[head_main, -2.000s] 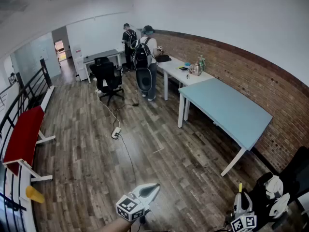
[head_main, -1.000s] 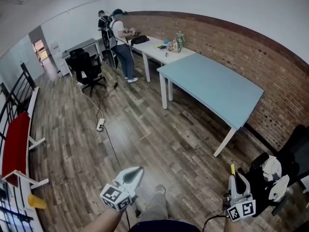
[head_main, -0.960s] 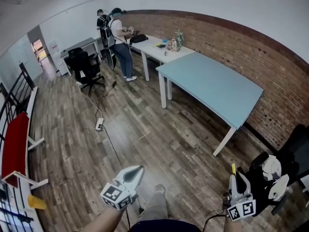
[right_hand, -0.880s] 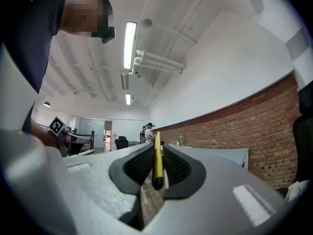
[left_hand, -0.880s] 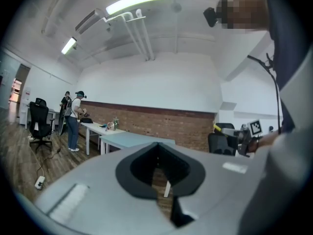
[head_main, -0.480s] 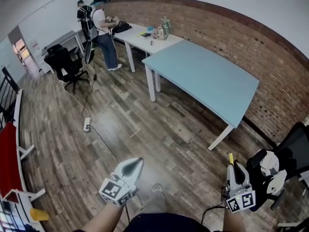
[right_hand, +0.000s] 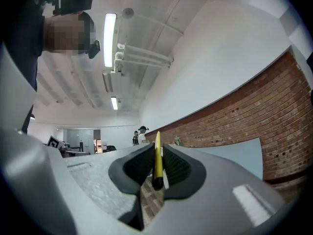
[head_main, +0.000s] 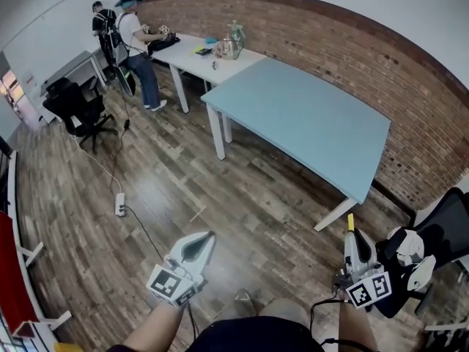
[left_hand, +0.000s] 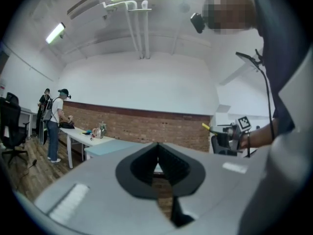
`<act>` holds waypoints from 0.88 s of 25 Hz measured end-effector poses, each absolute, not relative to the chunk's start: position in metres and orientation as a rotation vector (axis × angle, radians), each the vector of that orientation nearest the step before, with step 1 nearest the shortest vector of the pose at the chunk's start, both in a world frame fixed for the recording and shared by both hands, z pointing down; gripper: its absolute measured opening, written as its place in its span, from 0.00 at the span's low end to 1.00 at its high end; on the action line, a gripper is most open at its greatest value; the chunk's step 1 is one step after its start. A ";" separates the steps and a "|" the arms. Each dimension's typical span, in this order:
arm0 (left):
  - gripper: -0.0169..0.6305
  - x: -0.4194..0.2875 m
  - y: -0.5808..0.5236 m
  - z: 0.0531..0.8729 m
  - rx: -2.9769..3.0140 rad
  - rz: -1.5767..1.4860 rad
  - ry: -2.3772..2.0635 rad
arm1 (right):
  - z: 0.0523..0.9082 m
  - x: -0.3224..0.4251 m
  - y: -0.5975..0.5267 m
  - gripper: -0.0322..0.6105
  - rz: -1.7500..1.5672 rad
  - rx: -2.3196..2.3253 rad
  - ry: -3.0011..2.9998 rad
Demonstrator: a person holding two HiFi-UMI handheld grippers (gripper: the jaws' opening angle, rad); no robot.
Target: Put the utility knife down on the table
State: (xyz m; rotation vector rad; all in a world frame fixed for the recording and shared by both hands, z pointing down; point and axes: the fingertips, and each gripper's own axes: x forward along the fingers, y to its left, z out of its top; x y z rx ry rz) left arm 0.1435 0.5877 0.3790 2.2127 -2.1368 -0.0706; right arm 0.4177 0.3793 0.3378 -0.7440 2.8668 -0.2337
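Note:
A yellow utility knife (right_hand: 157, 153) stands upright between the jaws of my right gripper (right_hand: 157, 156), which is shut on it. In the head view its yellow tip (head_main: 350, 221) sticks up from the right gripper (head_main: 355, 244) at the lower right. My left gripper (head_main: 195, 245) hangs at the lower middle, its jaws shut with nothing between them (left_hand: 157, 163). The light blue table (head_main: 300, 117) stands ahead by the brick wall, its top bare. Both grippers are over the wooden floor, well short of the table.
A white table (head_main: 209, 55) with a kettle and small items adjoins the blue one; two people (head_main: 132, 42) stand beside it. A black chair (head_main: 436, 237) with white things on it is at the right. A power strip and cable (head_main: 119, 206) lie on the floor; an office chair (head_main: 73, 105) is at the left.
The view has moved toward the blue table, which now lies nearer and more central. Both grippers keep their grip and their places at the bottom of the view.

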 end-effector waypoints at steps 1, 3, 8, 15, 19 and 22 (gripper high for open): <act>0.01 0.137 0.582 0.380 2.211 -0.072 -2.133 | 0.337 0.412 0.379 0.14 -0.223 -0.748 2.870; 0.01 0.126 0.572 0.383 2.214 -0.077 -2.129 | 0.338 0.404 0.376 0.14 -0.206 -0.753 2.886; 0.01 0.091 0.562 0.396 2.150 -0.100 -2.127 | 0.354 0.375 0.362 0.14 -0.219 -0.746 2.924; 0.01 0.052 0.537 0.381 2.113 -0.123 -2.179 | 0.358 0.320 0.326 0.14 -0.185 -0.663 2.941; 0.01 0.026 0.508 0.371 2.115 -0.087 -2.201 | 0.356 0.293 0.295 0.14 -0.196 -0.631 2.933; 0.01 0.006 0.479 0.364 2.111 -0.073 -2.226 | 0.360 0.275 0.263 0.14 -0.180 -0.627 2.953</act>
